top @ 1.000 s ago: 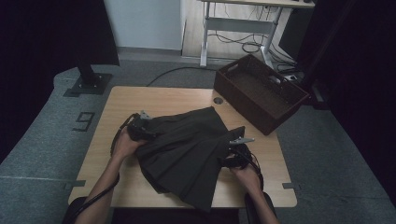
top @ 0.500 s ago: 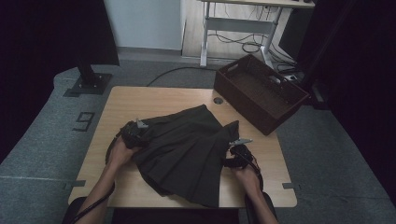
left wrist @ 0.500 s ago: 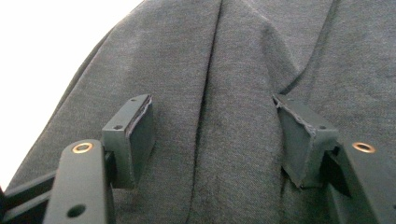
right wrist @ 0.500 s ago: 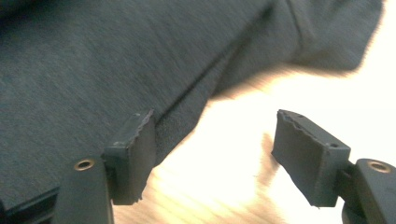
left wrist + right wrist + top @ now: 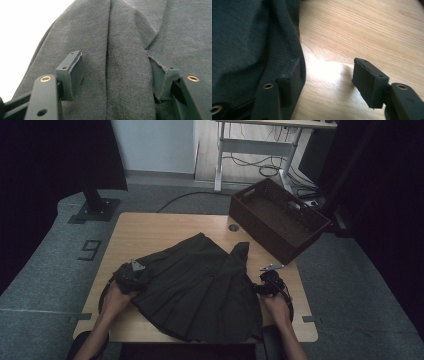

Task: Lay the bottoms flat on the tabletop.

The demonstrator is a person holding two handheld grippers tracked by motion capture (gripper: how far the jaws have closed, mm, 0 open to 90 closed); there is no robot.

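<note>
the dark pleated skirt lies spread flat on the wooden table, near your edge of it, with its hem fanning over the near edge and one corner peaked up toward the far side. your hands sit at its two sides.

your left gripper is at the skirt's left edge. in the left gripper view its jaws stand part open, with a ridge of cloth lying between the pads. the pads rest down on the fabric but do not pinch it; a gap shows on both sides of the fold. these jaws have just been closing.

your right gripper is at the skirt's right edge. in the right gripper view the jaws stand about half open and have just been closing. one pad sits on the skirt's edge; the other is over bare wood. nothing is gripped.

a dark brown basket stands at the far right corner of the table, well apart from the skirt.
</note>
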